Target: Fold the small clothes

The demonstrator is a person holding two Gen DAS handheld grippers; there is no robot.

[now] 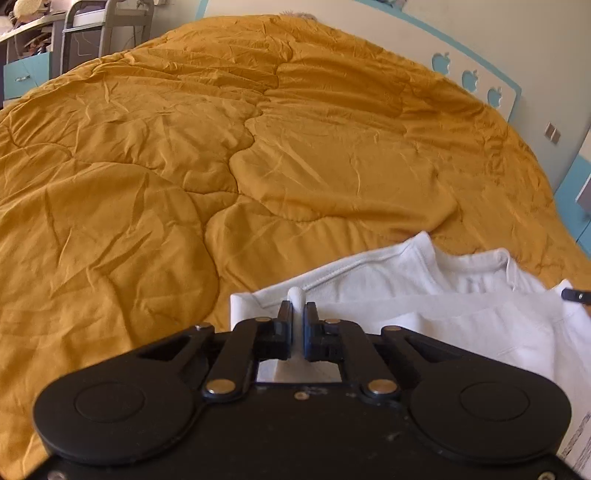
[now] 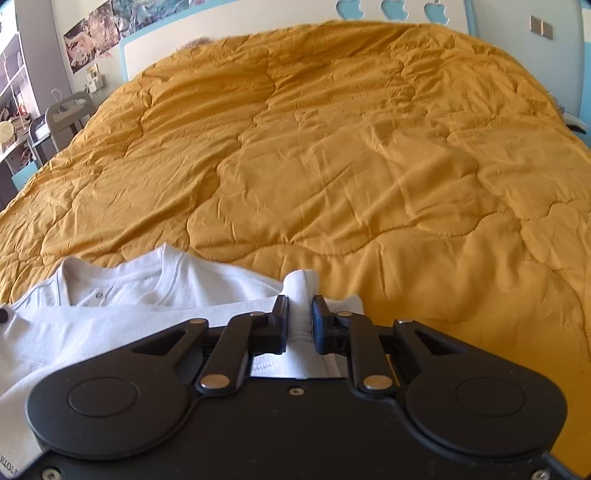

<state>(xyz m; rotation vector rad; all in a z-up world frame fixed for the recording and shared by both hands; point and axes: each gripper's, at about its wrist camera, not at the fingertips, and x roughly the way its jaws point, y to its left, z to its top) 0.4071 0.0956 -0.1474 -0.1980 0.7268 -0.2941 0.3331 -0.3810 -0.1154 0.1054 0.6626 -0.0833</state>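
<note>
White garment [image 1: 424, 295] lies on the bed's orange quilt [image 1: 221, 166], near edge, at 5 o'clock in the left wrist view and 8 o'clock in the right wrist view. Neckline with a snap button faces up, still fairly spread out; one band of fabric lies across it, so maybe one partial fold at most. Can't tell more. My read: early in the task, main folds still to do.

Left gripper [image 1: 298, 314]: closed on a thin pinch of the garment's left edge, a nub of white cloth poking out past the fingertips. Right gripper [image 2: 300, 314]: closed on a thicker bunch of the right edge, cloth bulging up between the fingers. No earlier frame to compare.

Pose: both grippers angled down toward the bed, side by side, pointing toward the headboard [image 2: 229, 33] at 12 o'clock. The tip of one shows at the frame edge in the other's view. Looks set up for a two-point lift and fold forward.
</note>
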